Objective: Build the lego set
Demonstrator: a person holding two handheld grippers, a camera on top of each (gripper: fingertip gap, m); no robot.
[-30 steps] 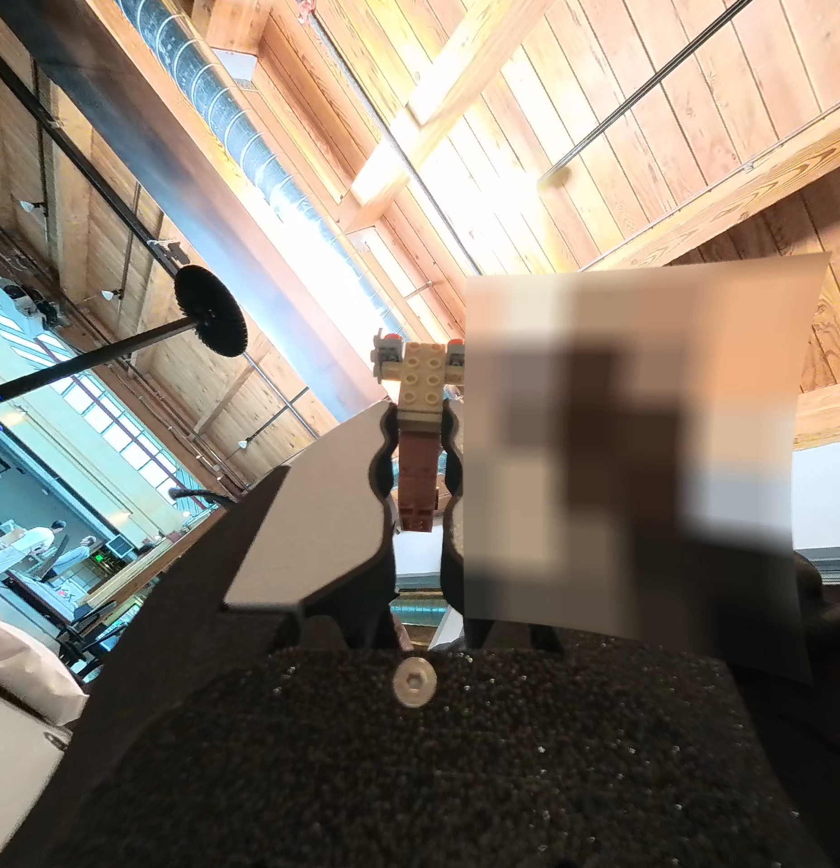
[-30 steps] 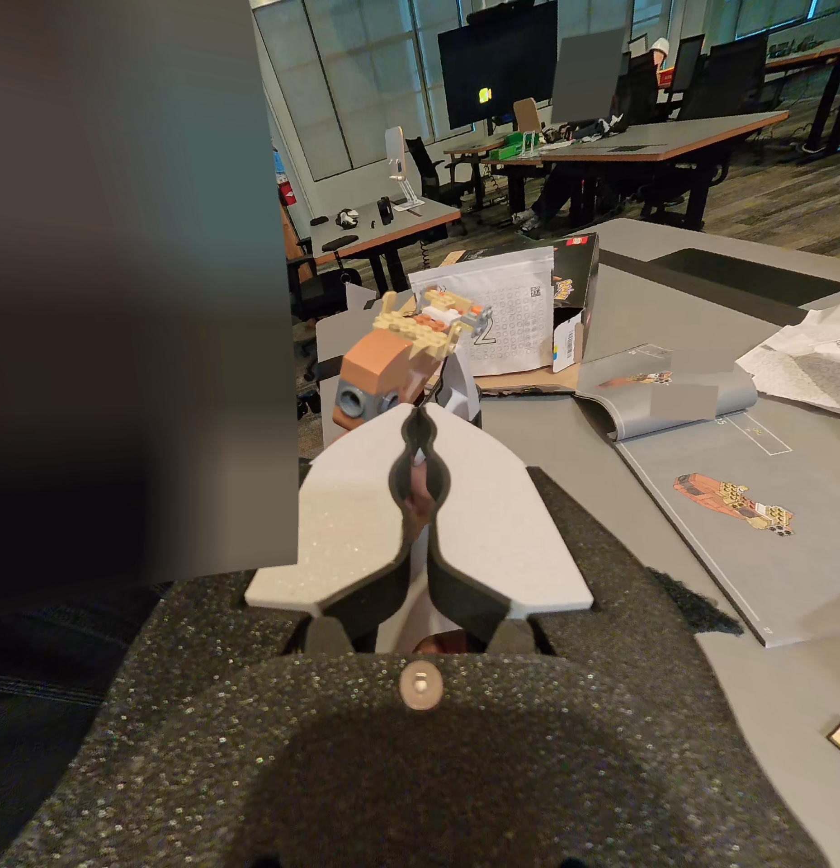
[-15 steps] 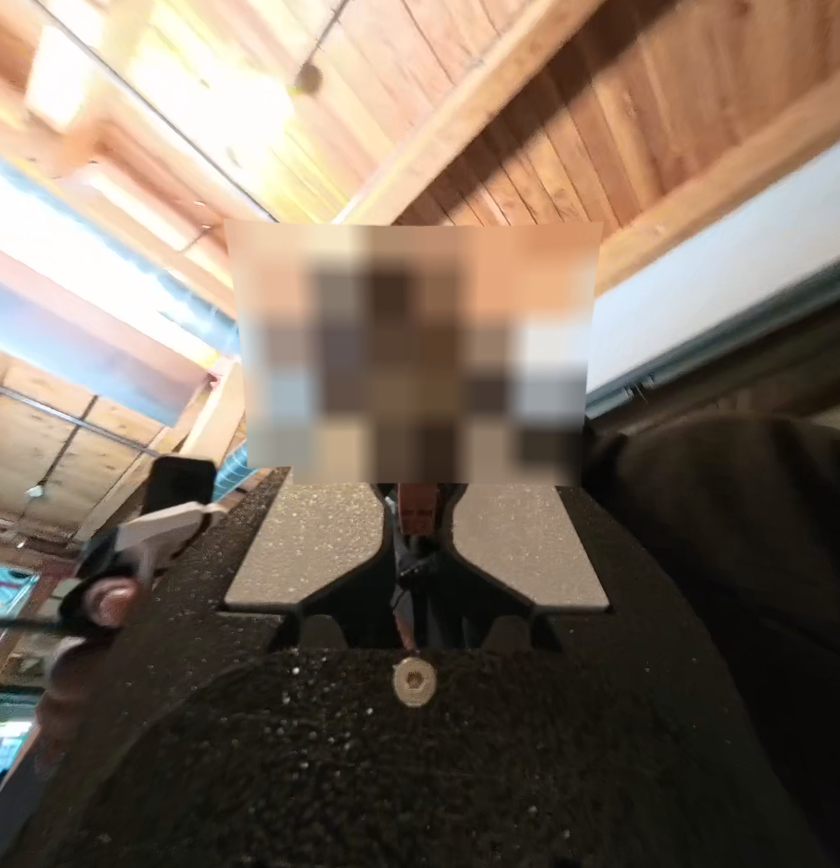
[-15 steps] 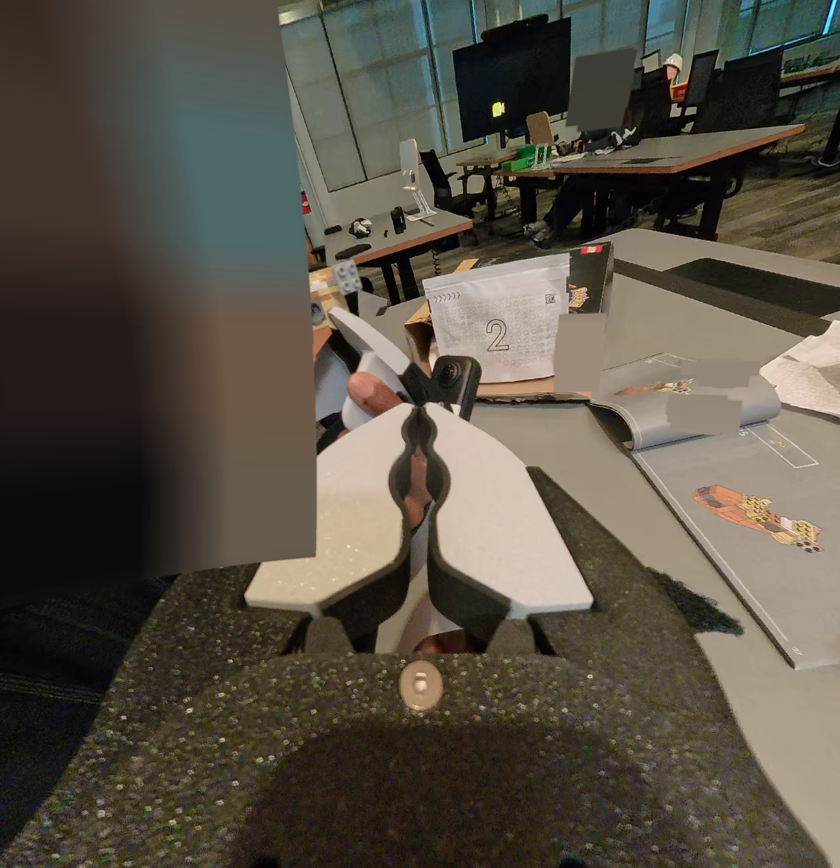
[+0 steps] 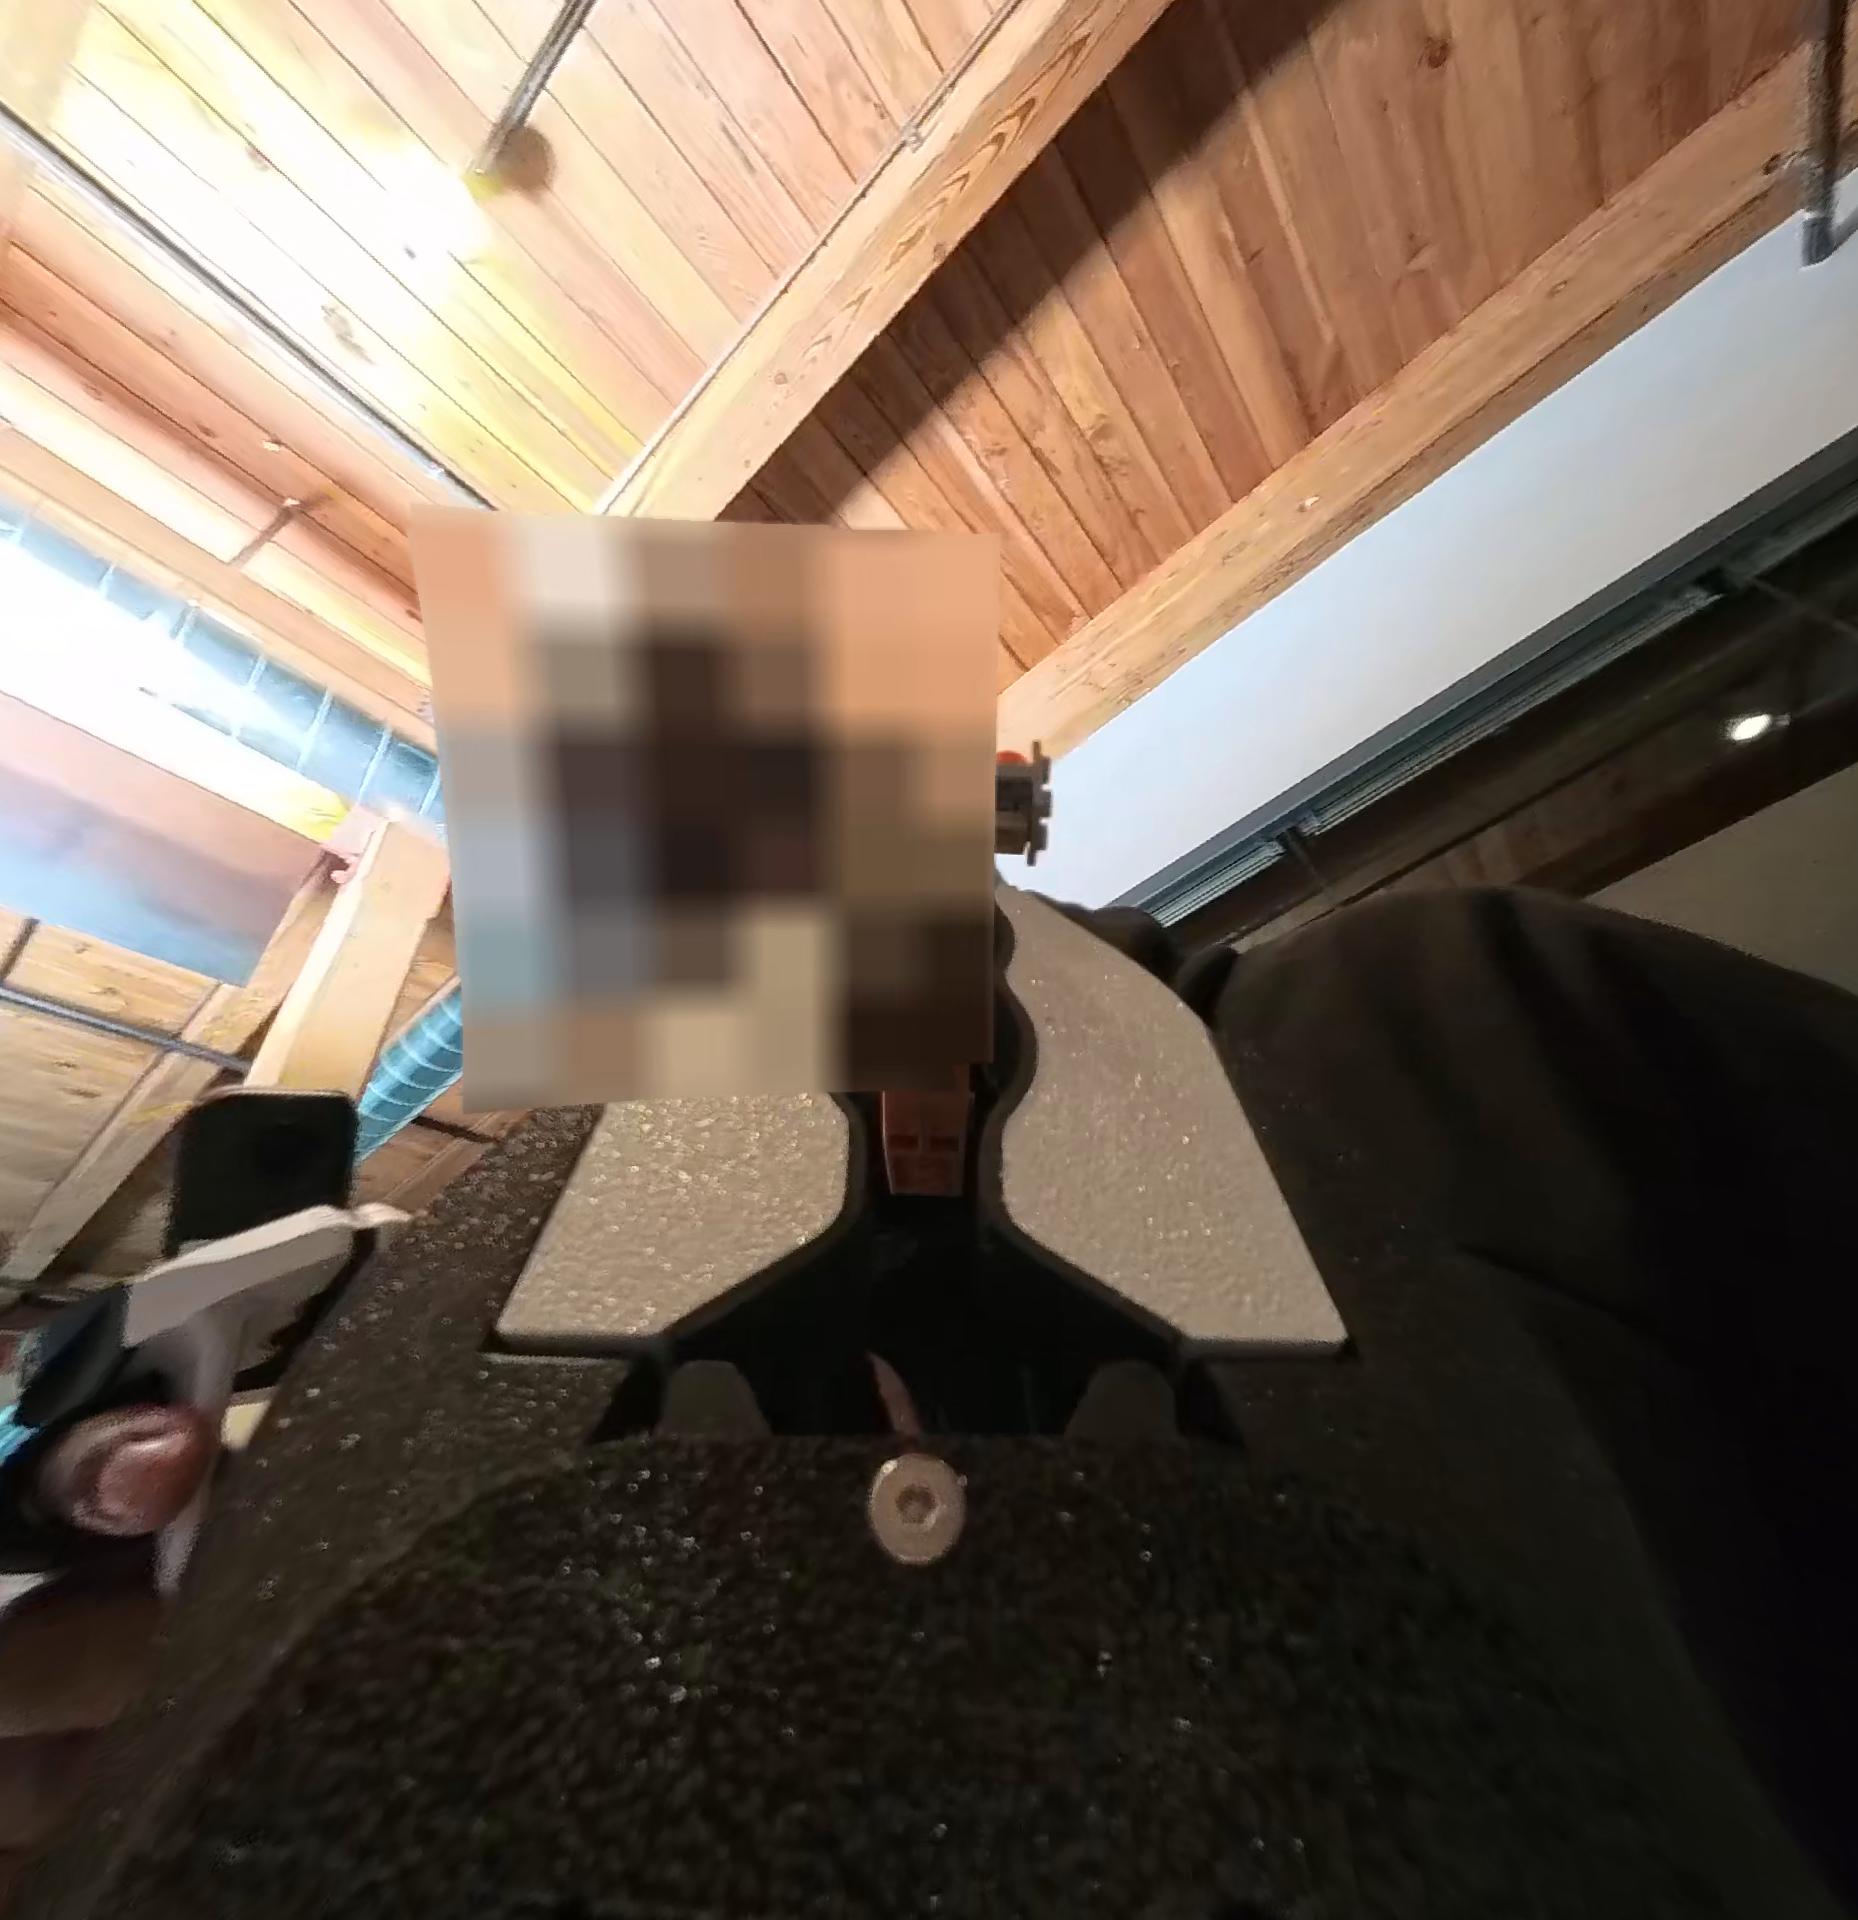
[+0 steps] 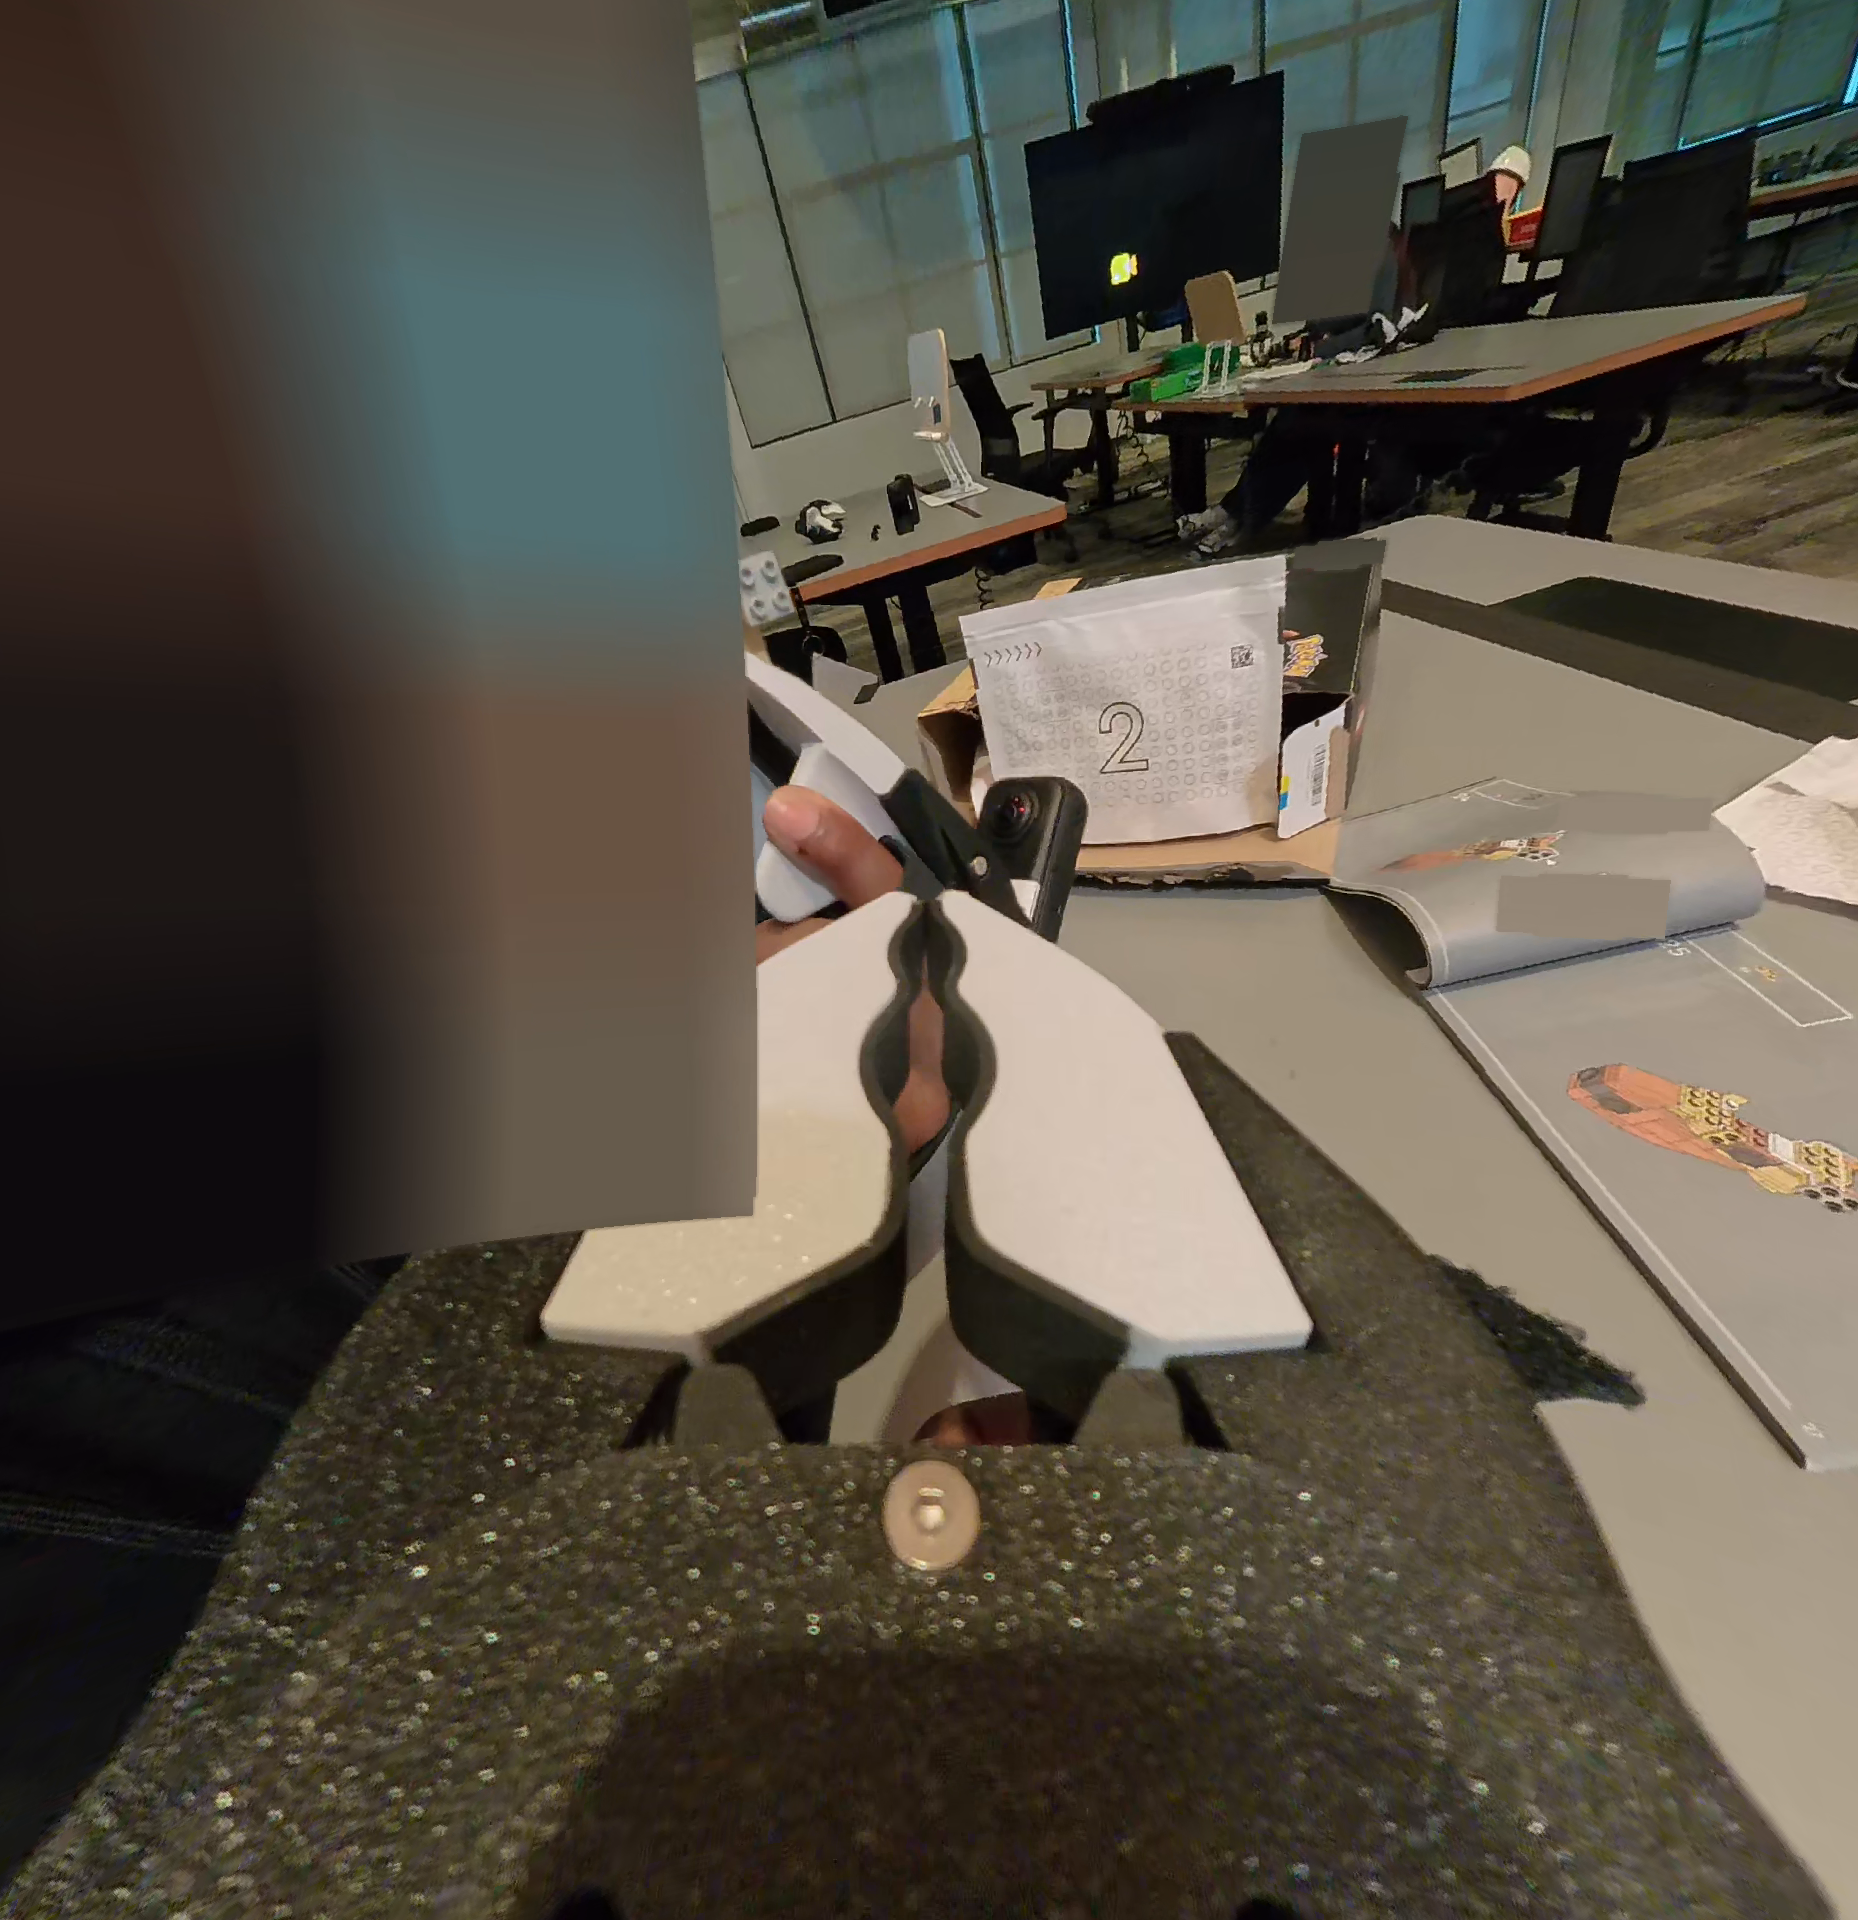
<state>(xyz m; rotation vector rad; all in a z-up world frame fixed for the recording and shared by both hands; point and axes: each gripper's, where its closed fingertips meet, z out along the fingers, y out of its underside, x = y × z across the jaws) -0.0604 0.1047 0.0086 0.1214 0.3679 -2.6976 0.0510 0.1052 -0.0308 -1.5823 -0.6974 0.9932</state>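
Observation:
In the left wrist view, my left gripper (image 5: pixel 922 1112) points up at the wooden ceiling and is shut on the brown base of the lego model (image 5: pixel 920 1153). A mosaic patch hides most of the model; a small grey and orange part (image 5: pixel 1024 805) shows at its right edge. In the right wrist view, my right gripper (image 6: pixel 925 920) is shut with nothing seen between its fingers, above the grey table (image 6: pixel 1268 1018). The left gripper (image 6: pixel 904 821) rises just beyond it, held by a hand; a grey studded piece (image 6: pixel 767 592) shows beside the blur.
An open instruction booklet (image 6: pixel 1631 1091) lies on the table at the right. A white numbered bag (image 6: pixel 1122 707) leans on a dark box (image 6: pixel 1330 644) at the back. Crumpled white paper (image 6: pixel 1829 821) lies at the far right. A dark sleeve (image 5: pixel 1527 1247) fills the left view's right side. There is about 12 cm between the tips of the two grippers.
The left gripper has swung the model from right in front of the right gripper's tips up and to the left, mostly behind the blur. The right gripper stays shut.

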